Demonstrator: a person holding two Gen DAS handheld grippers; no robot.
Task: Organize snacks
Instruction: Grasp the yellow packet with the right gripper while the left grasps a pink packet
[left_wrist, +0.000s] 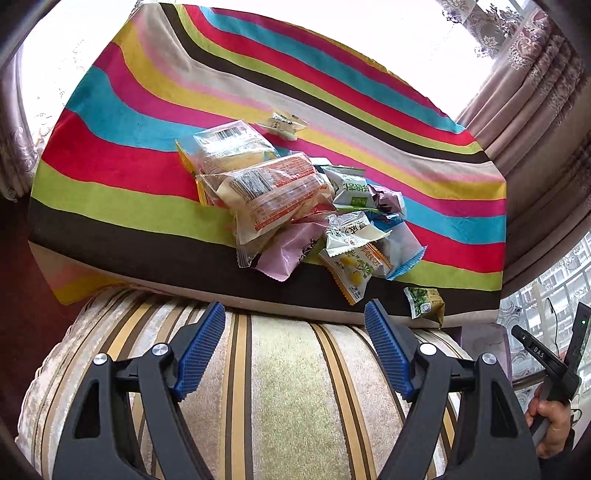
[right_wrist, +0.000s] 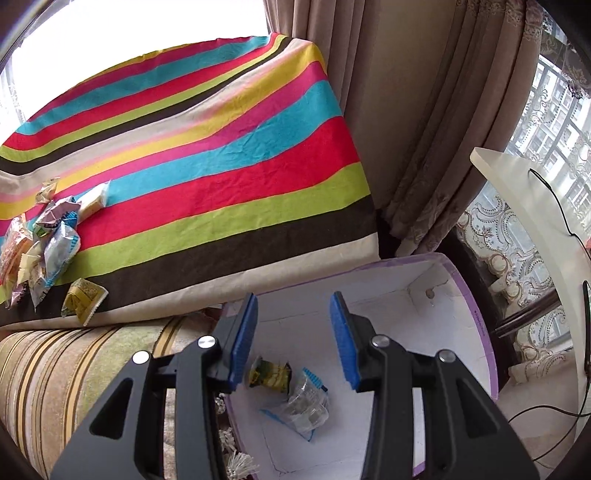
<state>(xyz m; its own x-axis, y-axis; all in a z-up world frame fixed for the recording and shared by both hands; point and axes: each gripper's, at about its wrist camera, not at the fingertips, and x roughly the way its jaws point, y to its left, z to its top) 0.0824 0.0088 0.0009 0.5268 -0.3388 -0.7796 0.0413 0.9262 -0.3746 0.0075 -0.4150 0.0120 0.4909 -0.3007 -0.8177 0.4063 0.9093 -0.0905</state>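
Stock check, for you at the handles.

Done: two items. The purple-rimmed white box (right_wrist: 476, 317), at 5 o'clock in the right wrist view, holds a green-and-yellow packet (right_wrist: 269, 374) and, touching it at its 4 o'clock, a clear packet with blue trim (right_wrist: 308, 406). Both lie on the box floor; the remaining floor is bare.

Left: nearly all of it. The snack pile (left_wrist: 295, 206) sits on the striped cloth (left_wrist: 129, 122) near the centre of the left wrist view:
- two large clear bread-type packs (left_wrist: 266, 192) on top, at the pile's 10 o'clock;
- a pink wrapper (left_wrist: 284, 254) at 6 o'clock;
- a lemon-print sachet (left_wrist: 351, 269) at 5 o'clock;
- white-green and blue packets at 3 o'clock, overlapping.

Strays: a small pale packet (left_wrist: 282, 123) at the pile's 12 o'clock, and a green sachet (left_wrist: 424, 304) at 4 o'clock, by the cloth's near edge.

Tools:
- Your left gripper (left_wrist: 295, 332) is spread wide and empty, poised over the striped sofa arm (left_wrist: 288, 387) short of the pile.
- Your right gripper (right_wrist: 293, 325) is part-open with nothing between its pads, hanging over the box.

Judgement: early stage; many trips remain, the green sachet nearest the box.
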